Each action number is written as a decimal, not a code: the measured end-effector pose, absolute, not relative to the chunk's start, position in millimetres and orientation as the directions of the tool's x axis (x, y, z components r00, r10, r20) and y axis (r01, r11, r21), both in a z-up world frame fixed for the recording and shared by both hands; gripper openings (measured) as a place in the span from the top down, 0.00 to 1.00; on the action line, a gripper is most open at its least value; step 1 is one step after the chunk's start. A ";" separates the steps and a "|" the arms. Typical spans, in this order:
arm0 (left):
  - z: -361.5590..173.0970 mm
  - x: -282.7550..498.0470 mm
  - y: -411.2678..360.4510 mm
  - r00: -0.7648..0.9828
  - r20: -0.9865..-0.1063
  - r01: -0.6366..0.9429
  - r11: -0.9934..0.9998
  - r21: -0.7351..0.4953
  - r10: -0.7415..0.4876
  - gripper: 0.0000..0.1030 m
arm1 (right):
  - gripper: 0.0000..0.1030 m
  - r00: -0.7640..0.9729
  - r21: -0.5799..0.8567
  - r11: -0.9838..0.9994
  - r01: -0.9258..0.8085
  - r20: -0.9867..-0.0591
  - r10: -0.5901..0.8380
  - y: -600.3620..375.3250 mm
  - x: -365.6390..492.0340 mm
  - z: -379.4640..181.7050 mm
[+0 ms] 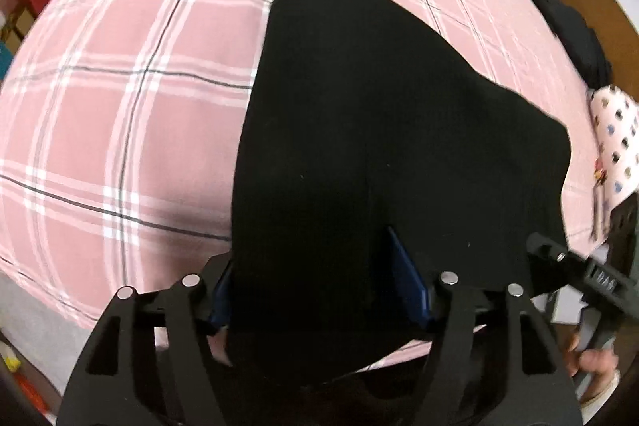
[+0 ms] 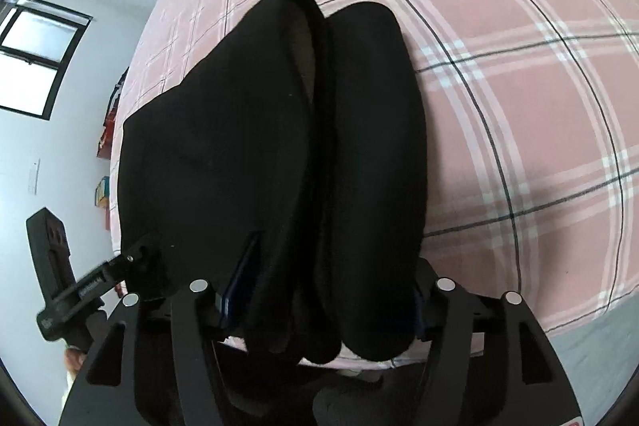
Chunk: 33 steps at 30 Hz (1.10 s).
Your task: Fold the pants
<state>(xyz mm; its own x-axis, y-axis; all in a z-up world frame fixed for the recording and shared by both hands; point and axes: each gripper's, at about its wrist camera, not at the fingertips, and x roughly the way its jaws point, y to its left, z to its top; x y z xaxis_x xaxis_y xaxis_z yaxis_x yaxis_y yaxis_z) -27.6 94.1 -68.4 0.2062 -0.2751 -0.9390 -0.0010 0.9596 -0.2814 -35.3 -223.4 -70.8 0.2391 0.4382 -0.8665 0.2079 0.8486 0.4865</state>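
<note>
Both hand-held grippers straddle the black pants (image 1: pixel 359 146) on the bed (image 1: pixel 120 106).
Left hand-held gripper (image 1: pixel 319 286) and right hand-held gripper (image 2: pixel 323 290) part-open, cloth between fingers; grip unclear.

Matt black cloth pants (image 1: pixel 359 146) on soft checked bedsheet (image 1: pixel 120 106) (woven cotton look).
</note>
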 end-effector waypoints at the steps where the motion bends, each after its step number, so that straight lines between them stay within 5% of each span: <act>1: -70.7 -24.6 96.0 0.204 -0.932 -0.011 0.952 -0.307 -0.298 0.43 | 0.51 0.246 0.493 0.845 0.206 -0.862 0.442 -222.7 -35.8 -69.5; 4: -63.4 -23.3 100.2 0.217 -0.919 -0.026 0.939 -0.343 -0.330 0.64 | 0.61 0.264 0.505 0.838 0.206 -0.853 0.450 -217.1 -37.7 -58.2; 6: -50.1 -26.7 98.0 0.232 -0.918 -0.011 0.943 -0.332 -0.321 0.66 | 0.63 0.286 0.510 0.842 0.177 -0.845 0.452 -216.4 -41.9 -42.8; 19: 64.7 -89.5 70.9 0.303 -0.925 0.164 0.969 -0.184 -0.227 0.67 | 0.64 0.338 0.510 0.860 0.015 -0.812 0.476 -195.3 -97.7 52.2; 33: 107.4 -124.0 56.5 0.330 -0.930 0.176 0.979 -0.107 -0.161 0.67 | 0.65 0.371 0.520 0.852 -0.054 -0.782 0.501 -197.2 -141.9 91.4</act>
